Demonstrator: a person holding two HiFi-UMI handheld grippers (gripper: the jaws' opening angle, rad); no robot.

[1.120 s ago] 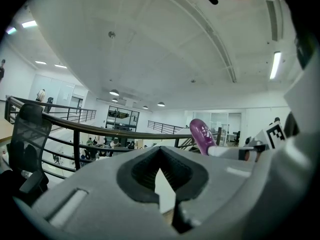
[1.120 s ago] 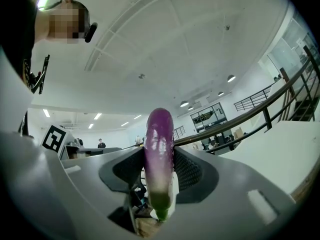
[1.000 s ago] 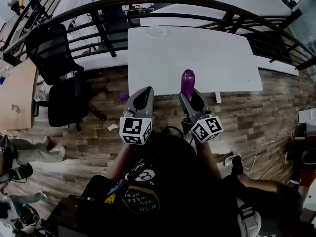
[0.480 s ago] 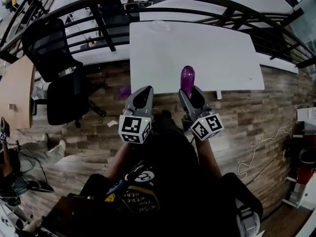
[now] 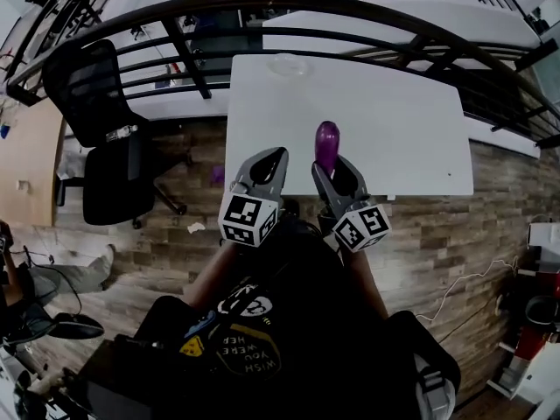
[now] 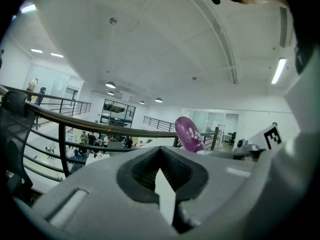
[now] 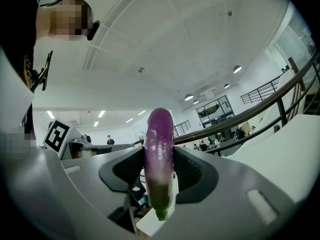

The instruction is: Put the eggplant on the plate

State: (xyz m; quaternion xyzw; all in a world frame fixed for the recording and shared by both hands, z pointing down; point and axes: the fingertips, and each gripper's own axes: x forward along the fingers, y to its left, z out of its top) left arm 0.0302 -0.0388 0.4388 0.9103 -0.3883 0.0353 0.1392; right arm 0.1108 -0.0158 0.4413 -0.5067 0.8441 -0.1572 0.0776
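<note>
Eggplant [image 7: 159, 154]: upright, clamped between the jaws of the right tool [image 5: 337, 173], purple end up, green stem down, over the white counter's [image 5: 385, 103] near edge. Left tool [image 5: 267, 166]: closed, empty, alongside.

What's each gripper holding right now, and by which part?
Right gripper grips the eggplant upright around its lower half, above the green stem. Left gripper holds nothing.

At the head view's centre, the lower part of the eggplant [image 5: 326, 140] lay hidden between the fingers [image 5: 348, 175] of the right gripper [image 5: 335, 166]. Near the far edge of the surface [image 5: 394, 103], the plate [image 5: 289, 63] was too faint to make out.
</note>
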